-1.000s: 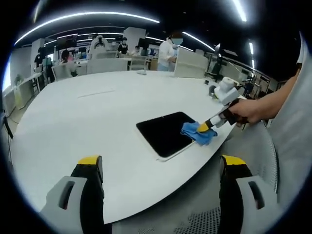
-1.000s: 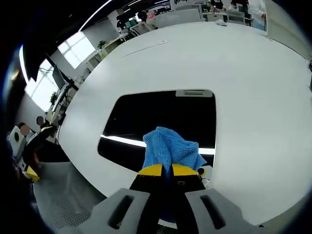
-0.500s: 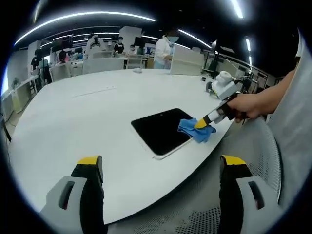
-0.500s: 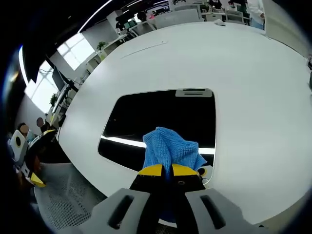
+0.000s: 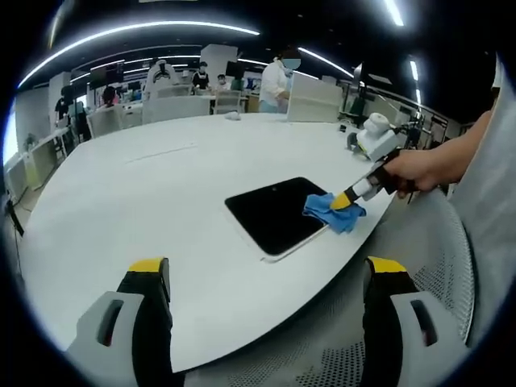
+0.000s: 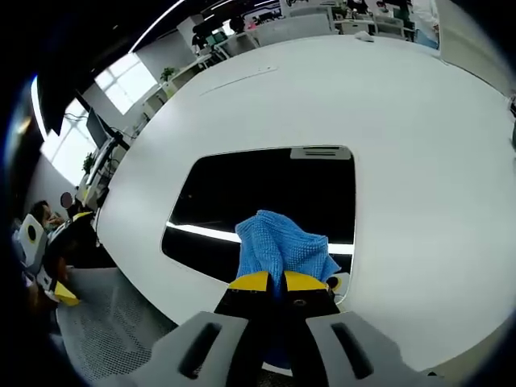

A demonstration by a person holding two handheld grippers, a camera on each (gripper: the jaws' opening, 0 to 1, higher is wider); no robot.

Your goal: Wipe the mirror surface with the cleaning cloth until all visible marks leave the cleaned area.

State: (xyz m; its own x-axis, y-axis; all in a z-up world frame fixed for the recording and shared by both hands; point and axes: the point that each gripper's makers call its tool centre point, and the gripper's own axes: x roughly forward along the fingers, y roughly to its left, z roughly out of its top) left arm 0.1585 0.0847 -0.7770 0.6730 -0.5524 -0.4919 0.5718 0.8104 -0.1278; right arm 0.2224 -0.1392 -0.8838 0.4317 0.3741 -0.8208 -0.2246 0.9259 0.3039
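R gripper (image 6: 268, 281), bottom centre of right gripper view: jaws together, clamped on blue cloth (image 6: 282, 242), which is pressed on the dark mirror (image 6: 266, 193) at its lower edge. Mirror lies flat mid-frame on white table (image 6: 419, 145). L gripper (image 5: 266, 270), bottom of left gripper view: jaws wide apart, holding nothing, above table edge; mirror (image 5: 274, 214) centre-right, cloth (image 5: 333, 211) on its right corner, R gripper (image 5: 352, 196) entering from right.

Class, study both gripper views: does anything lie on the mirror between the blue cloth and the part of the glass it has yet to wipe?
Nothing visible does. The right gripper is shut on the blue cloth, which rests on the mirror at its near edge. The dark glass ahead is bare, showing a reflected light strip. The left gripper hangs open, away from it.
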